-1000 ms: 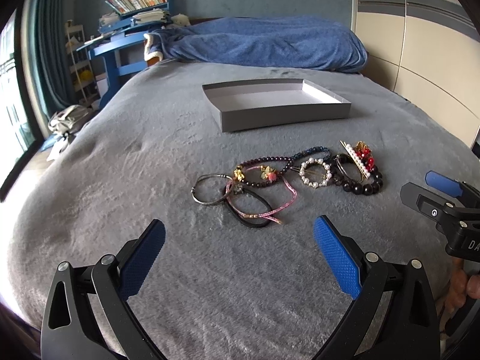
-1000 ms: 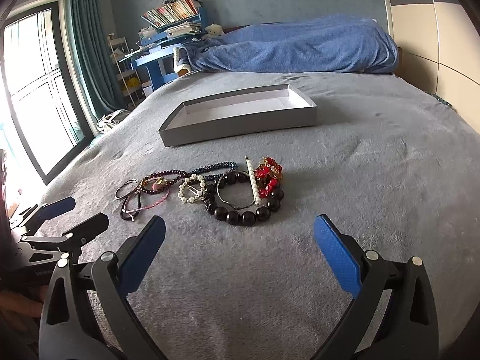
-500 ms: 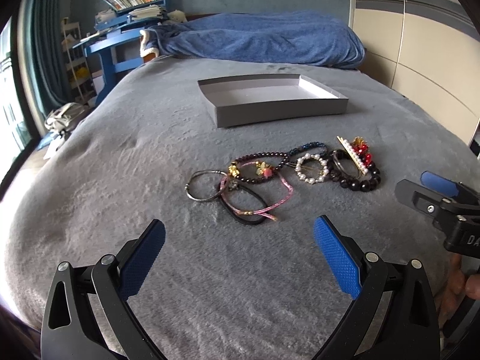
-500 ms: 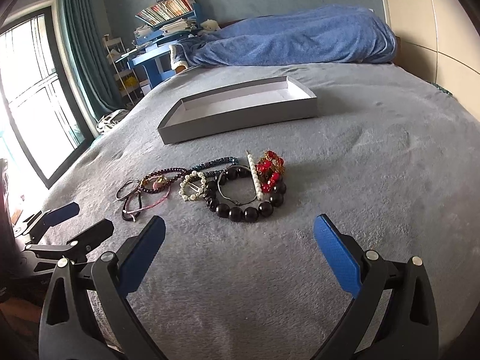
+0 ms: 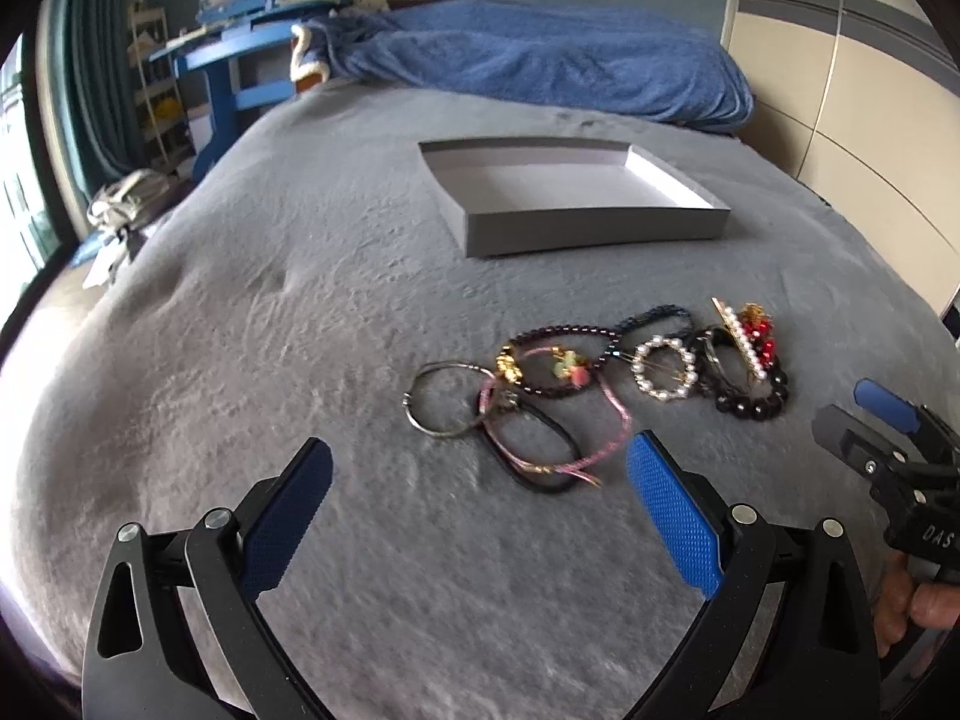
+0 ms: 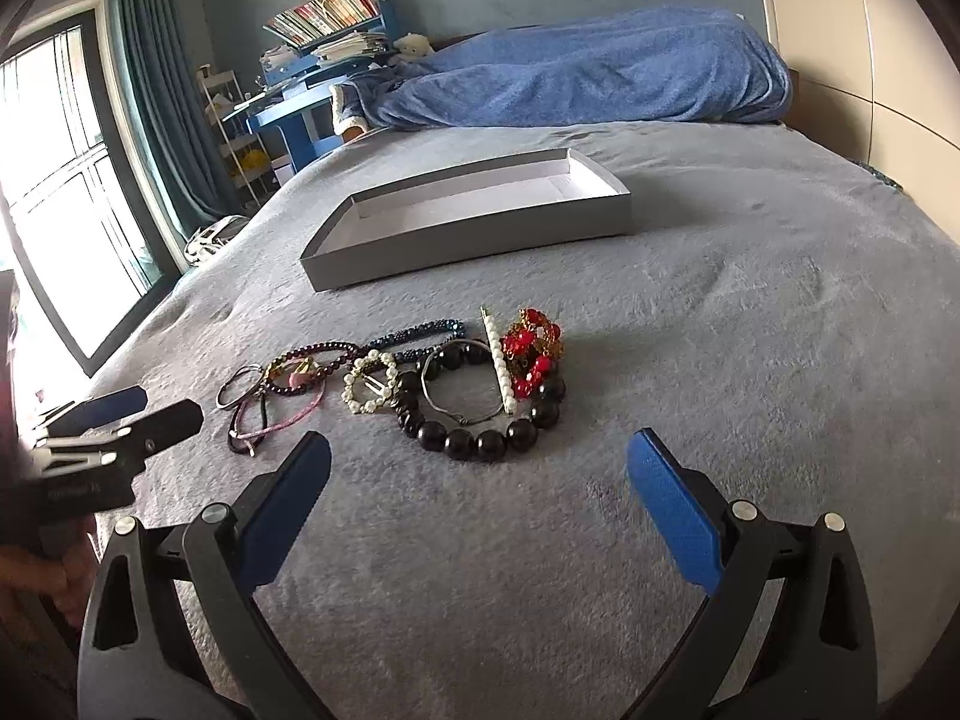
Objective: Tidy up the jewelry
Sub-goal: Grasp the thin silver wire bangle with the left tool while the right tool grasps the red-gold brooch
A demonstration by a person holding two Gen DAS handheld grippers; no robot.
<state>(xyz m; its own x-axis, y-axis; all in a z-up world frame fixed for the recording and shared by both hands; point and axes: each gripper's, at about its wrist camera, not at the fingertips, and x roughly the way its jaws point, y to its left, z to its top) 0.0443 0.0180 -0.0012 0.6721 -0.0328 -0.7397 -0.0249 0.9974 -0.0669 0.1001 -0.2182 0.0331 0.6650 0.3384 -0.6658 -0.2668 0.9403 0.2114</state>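
**Both grippers empty over the jewelry row; tray unfilled**

Left wrist view: left gripper (image 5: 477,507) spread wide, nothing between its blue pads, low over the grey blanket (image 5: 240,360). Jewelry lies in a loose row from centre toward 3 o'clock. Nearest items: metal bangle (image 5: 437,399), black hair tie (image 5: 534,450) tangled with a pink cord (image 5: 606,420). Further toward 3 o'clock: pearl ring brooch (image 5: 665,371), then black bead bracelet (image 5: 753,396). Grey tray (image 5: 594,232) sits beyond at 12 o'clock, apart from the row, interior bare. Right gripper (image 5: 864,420) shows at the 3 o'clock edge, fingers parted.

Right wrist view: right gripper (image 6: 477,507) also wide apart and empty. Black bead bracelet (image 6: 480,414) just ahead at 12 o'clock, with a pearl bar clip (image 6: 499,363) and red bead cluster (image 6: 531,348) lying across it. Left gripper (image 6: 120,420) at 9 o'clock.

Handling judgement: all pieces light. Beads are hard, round, probably slippery; pinch across the strand, not on one bead. Cords and hair tie are limp and interlaced, so lifting one may drag others. The bangle is stiff; take its rim. The soft blanket will yield under the fingertips.
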